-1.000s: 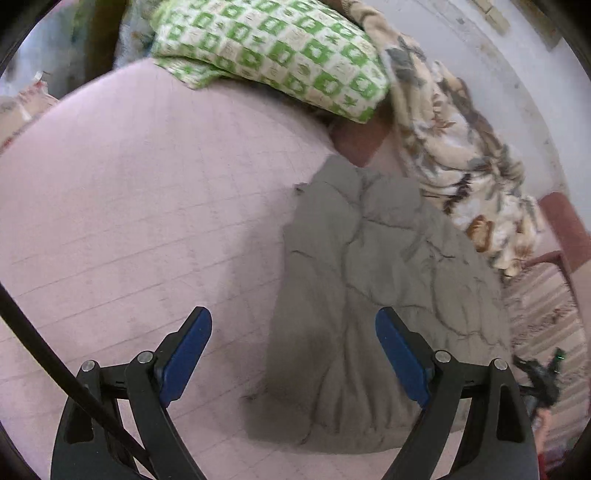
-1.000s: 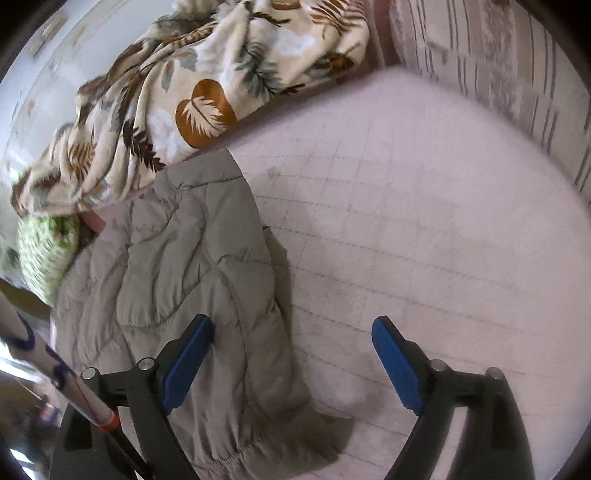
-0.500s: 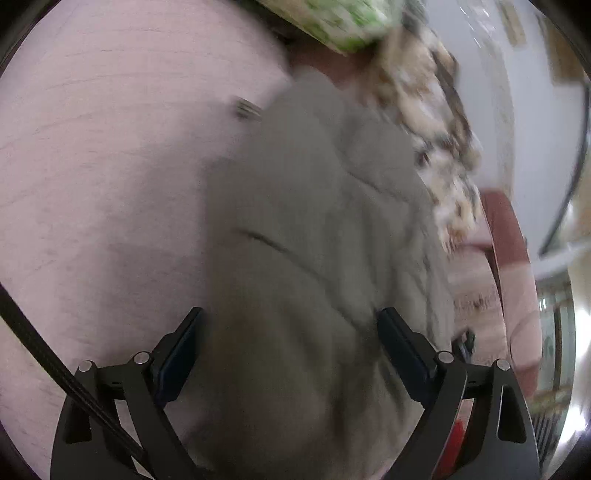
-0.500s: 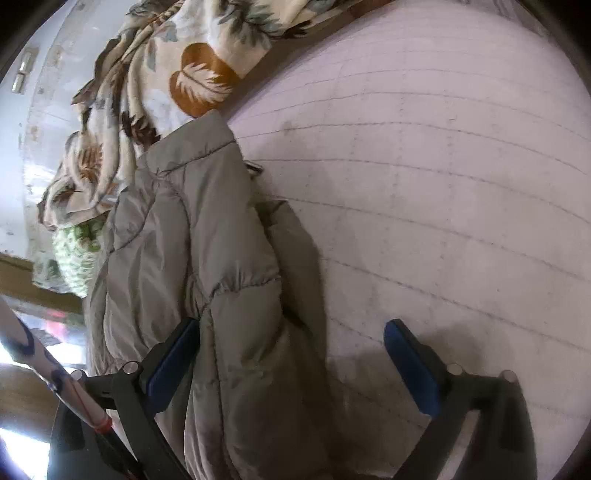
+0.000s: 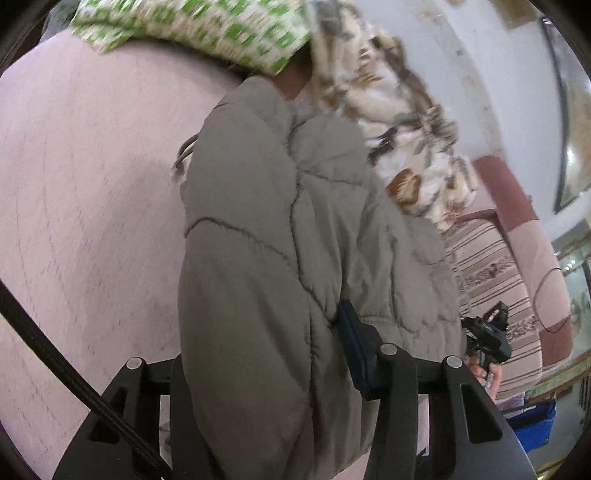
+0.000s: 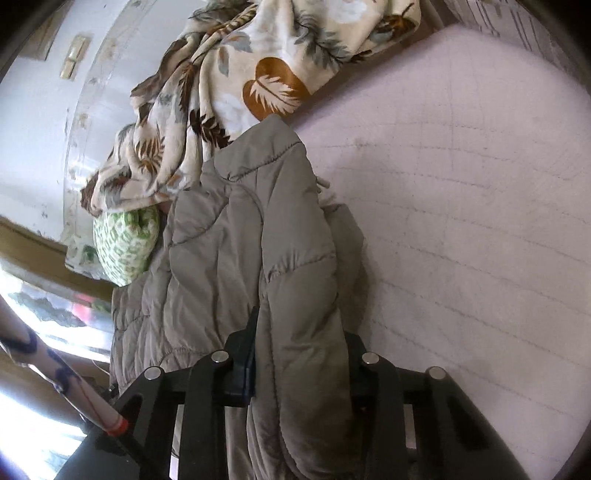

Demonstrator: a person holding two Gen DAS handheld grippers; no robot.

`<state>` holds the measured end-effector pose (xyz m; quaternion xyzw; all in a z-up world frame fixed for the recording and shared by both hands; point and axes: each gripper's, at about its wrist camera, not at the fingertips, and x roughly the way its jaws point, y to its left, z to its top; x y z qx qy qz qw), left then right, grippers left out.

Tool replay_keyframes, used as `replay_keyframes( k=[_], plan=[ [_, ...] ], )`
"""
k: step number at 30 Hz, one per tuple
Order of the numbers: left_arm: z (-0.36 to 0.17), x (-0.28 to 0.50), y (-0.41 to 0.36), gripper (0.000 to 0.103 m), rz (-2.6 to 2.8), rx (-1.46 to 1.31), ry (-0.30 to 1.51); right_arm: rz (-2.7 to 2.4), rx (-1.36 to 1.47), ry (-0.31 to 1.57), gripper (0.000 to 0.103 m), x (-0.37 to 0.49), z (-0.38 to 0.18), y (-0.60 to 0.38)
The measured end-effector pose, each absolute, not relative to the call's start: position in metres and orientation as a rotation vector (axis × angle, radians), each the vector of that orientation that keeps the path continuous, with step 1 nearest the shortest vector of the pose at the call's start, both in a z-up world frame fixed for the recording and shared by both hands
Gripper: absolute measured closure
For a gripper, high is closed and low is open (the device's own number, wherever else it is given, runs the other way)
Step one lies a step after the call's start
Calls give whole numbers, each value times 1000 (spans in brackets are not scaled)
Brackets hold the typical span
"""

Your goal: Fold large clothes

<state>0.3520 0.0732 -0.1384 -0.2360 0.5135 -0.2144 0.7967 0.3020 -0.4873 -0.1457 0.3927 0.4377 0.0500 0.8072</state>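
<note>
Pink quilted bed under grey jacket pinched by both claws, left, right

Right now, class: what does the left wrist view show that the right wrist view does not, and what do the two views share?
Only the left wrist view shows the striped sofa cushion, the right gripper from outside, and the left gripper shut on padded fabric. Only the right wrist view shows a wall switch and its own fingers close up. Both show the grey quilted jacket on the pink bed cover, the leaf-print blanket and the green checked pillow.
</note>
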Motion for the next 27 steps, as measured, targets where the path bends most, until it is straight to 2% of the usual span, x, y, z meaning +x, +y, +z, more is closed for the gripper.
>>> replay_keyframes(
  k=[2, 4, 6, 7, 14, 19, 22, 23, 26, 27],
  plan=[
    [-158, 359, 79, 48, -409, -537, 1165, 92, 852, 948, 68, 296, -155, -490],
    [-173, 365, 87, 43, -373, -587, 1204, 35, 855, 961, 57, 295, -167, -493],
    [-175, 368, 90, 42, -373, -619, 1215, -60, 852, 966, 24, 294, -175, -495],
    [-173, 367, 91, 42, -369, -615, 1215, -103, 849, 966, 20, 295, -176, -495],
    [-131, 353, 102, 42, -235, -455, 1080, -332, 636, 862, 19, 275, -116, -489],
    [-142, 359, 96, 42, -151, -354, 1121, -321, 455, 794, 20, 267, -60, -444],
    [-154, 369, 88, 40, -117, -325, 1160, -209, 374, 805, 32, 274, -45, -392],
    [-153, 371, 87, 37, -103, -326, 1160, -167, 348, 813, 39, 277, -44, -372],
    [-141, 366, 89, 37, -86, -303, 1129, -52, 290, 840, 52, 289, -44, -316],
    [-133, 363, 91, 37, -68, -286, 1101, -7, 276, 846, 53, 293, -45, -296]
  ],
)
